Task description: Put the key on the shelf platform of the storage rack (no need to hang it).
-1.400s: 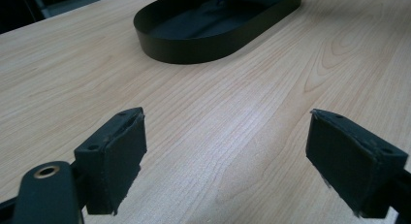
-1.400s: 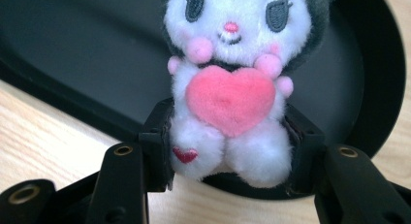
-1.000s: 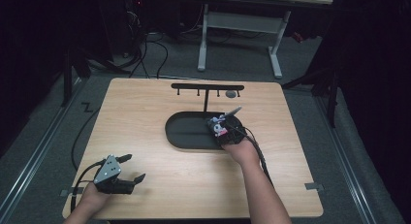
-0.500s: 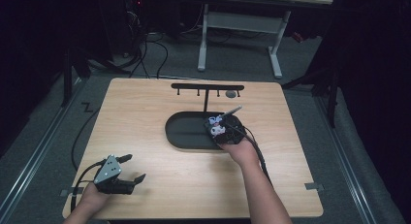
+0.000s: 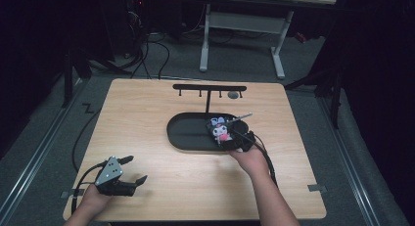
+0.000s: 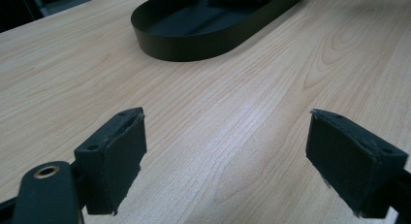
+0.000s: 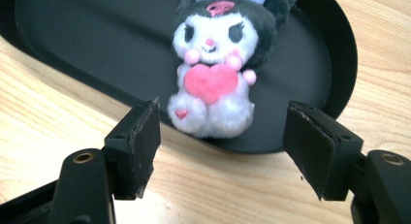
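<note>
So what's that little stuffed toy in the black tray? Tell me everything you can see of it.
The plush toy is a small, fluffy cartoon figure with a white face, a black hood bearing a pink mark, a lilac bow on top, pink cheeks and a pink heart held at its chest. Its body looks soft and white, with a small pink heart on one foot. It lies face up at the right end of the black oval tray, its feet over the near rim. The right claw is open in front of it, not touching.

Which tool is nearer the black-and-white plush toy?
Right. The right tool sits open just before the plush toy in the black oval tray; the left tool is far off.
</note>
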A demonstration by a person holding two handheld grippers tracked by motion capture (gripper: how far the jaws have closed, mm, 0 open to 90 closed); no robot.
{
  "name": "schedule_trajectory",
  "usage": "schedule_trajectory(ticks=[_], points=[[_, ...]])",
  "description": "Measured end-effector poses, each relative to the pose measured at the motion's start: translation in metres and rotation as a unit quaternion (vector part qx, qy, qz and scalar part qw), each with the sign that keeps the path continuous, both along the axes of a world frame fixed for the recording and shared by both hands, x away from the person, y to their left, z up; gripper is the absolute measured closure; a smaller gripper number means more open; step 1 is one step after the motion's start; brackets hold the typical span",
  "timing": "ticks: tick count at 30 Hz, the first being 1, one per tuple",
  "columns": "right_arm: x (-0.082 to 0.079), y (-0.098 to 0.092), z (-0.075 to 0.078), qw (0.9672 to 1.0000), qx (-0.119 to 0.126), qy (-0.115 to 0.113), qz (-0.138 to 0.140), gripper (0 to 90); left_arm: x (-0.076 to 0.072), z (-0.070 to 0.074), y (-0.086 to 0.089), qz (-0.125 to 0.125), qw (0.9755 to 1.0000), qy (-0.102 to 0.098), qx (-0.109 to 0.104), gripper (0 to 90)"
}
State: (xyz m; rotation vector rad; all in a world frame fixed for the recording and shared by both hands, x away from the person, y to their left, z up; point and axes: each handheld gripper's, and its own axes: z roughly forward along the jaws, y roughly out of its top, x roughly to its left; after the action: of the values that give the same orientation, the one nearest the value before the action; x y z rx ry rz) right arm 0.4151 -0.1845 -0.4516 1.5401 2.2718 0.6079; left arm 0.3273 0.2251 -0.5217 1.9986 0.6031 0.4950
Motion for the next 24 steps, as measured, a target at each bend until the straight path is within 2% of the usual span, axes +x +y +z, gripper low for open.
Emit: schedule_trajectory(ticks=[3,8,13,15,17,23,24], points=[[-0.01,-0.002,-0.003,0.9998,0.005,-0.018,0.005,28.1,0.001,0.0,0.0,0.001,1.0,0.001,-0.001,15.5],[-0.02,-0.006,-0.005,0.9994,0.0,-0.032,0.013,27.5,0.001,0.0,0.0,0.003,1.0,0.002,-0.002,15.5],[-0.032,-0.011,-0.009,0.9987,0.011,-0.048,0.015,27.6,0.001,0.0,0.0,0.001,1.0,0.002,0.0,15.5],[-0.041,-0.018,-0.01,0.9977,0.019,-0.064,0.01,28.2,0.001,0.0,0.0,0.0,1.0,0.002,0.0,15.5],[-0.043,-0.019,-0.011,0.9975,0.023,-0.066,0.01,28.3,0.001,0.0,0.0,0.0,1.0,0.002,0.0,15.5],[-0.066,-0.033,-0.023,0.9961,0.027,-0.084,0.006,28.3,0.001,0.0,0.0,0.0,1.0,0.002,0.0,15.5],[-0.066,-0.033,-0.023,0.9961,0.027,-0.084,0.006,28.3,0.001,0.0,0.0,0.0,1.0,0.002,0.0,15.5]])
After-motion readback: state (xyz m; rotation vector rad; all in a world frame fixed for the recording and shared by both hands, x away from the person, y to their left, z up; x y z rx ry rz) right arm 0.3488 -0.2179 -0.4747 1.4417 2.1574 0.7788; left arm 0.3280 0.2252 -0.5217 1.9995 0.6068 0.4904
